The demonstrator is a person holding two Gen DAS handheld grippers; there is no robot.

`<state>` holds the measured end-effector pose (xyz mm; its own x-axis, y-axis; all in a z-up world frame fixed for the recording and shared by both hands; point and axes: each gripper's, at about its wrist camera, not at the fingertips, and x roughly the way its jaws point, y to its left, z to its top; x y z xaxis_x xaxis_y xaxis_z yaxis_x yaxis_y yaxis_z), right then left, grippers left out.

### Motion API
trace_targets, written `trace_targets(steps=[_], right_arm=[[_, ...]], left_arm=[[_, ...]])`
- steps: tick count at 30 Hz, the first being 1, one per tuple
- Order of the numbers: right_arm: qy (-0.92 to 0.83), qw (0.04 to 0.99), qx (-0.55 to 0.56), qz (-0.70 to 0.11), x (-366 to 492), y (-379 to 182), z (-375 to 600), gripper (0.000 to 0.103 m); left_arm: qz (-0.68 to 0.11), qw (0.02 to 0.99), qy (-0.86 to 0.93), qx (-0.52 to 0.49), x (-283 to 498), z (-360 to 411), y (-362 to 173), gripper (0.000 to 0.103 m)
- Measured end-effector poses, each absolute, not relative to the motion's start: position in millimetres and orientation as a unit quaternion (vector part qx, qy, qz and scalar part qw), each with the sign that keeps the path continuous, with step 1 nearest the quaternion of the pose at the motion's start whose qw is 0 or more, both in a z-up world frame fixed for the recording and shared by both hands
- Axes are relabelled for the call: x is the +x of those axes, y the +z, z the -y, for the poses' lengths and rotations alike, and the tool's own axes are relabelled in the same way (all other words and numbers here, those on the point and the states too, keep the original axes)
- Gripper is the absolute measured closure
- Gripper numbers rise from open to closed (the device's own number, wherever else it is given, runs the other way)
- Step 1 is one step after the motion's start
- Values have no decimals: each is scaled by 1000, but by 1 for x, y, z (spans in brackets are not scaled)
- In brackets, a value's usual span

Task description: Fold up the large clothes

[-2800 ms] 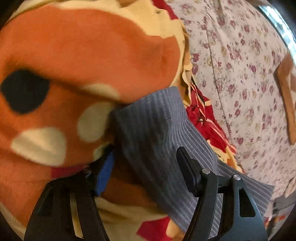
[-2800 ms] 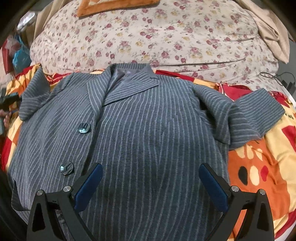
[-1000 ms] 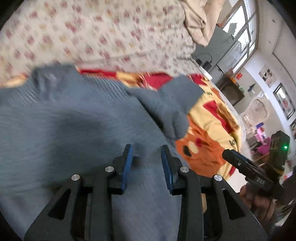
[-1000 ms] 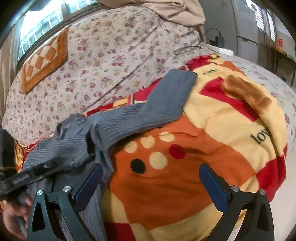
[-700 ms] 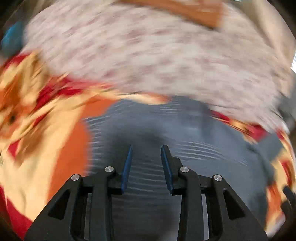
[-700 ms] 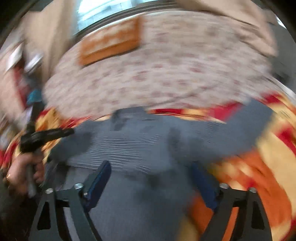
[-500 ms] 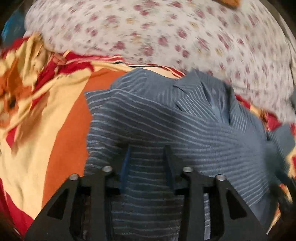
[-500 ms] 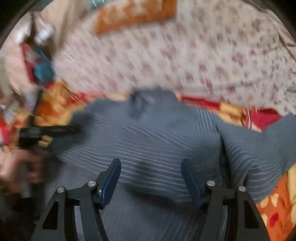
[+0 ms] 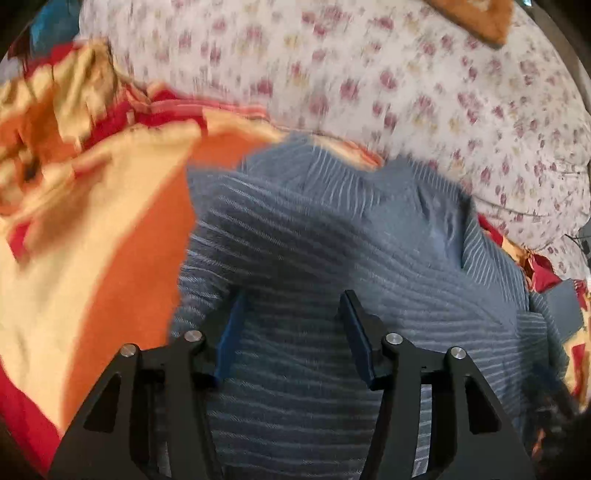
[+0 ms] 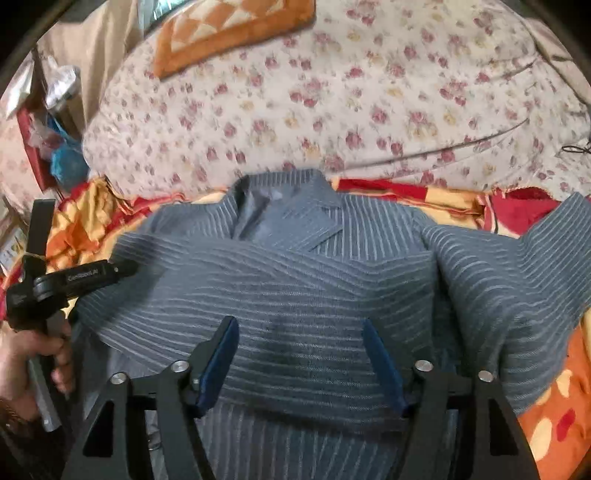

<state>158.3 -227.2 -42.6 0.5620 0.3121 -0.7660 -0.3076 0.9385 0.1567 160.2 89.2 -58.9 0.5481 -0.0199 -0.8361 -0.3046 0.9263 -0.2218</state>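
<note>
A grey-blue pinstriped jacket [image 10: 295, 280] lies front-up on the bed, collar toward the pillow. One sleeve is folded across the chest; the other sleeve [image 10: 517, 266] lies out to the right. My right gripper [image 10: 299, 354] is open and empty, hovering just above the folded sleeve. My left gripper [image 9: 291, 328] is open over the jacket [image 9: 332, 258] near its left edge, holding nothing. The left gripper [image 10: 70, 280] also shows at the jacket's left edge in the right wrist view, held by a hand.
An orange, yellow and red blanket [image 9: 110, 229] lies under the jacket. A big floral duvet [image 10: 332, 92] rises behind the collar, with an orange patterned cushion [image 10: 229, 29] on top. Clutter stands at the far left [image 10: 55, 122].
My left gripper carried the sleeve across the chest, then opened and let it go. My right gripper swung from the right sleeve back over the chest, its jaws narrower than before.
</note>
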Motion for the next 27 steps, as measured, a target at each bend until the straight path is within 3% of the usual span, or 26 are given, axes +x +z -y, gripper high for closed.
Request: trace_targets(steps=[2,4,7,11,18,22,27], right_arm=[[160,863,-13,-479,168,-65,224,27],[164,877,-10,-452,165,-47,226,33],[147,931,24,-334,150,4,268,33],[14,951,103,-290,169,24,385,33],[-77,935,210,-274,184,-8,548,44],[-57,931,213,-292,206,-31,571,63],[-38,938,198,-283,221,-35,569,63]], left_arm=[[-469,864,71,-167,161,-85,-55,39],[-466,865,64,-175,159,-85,-52,37],[-456,869,61,-184,153,-84,-44,37],[-444,876,49,-183,147,-76,-35,37],[-451,874,12,-179,153,-55,-34,37],[-454,874,10,-171,155,-50,-36,37],[-461,872,14,-166,159,-51,-42,37]])
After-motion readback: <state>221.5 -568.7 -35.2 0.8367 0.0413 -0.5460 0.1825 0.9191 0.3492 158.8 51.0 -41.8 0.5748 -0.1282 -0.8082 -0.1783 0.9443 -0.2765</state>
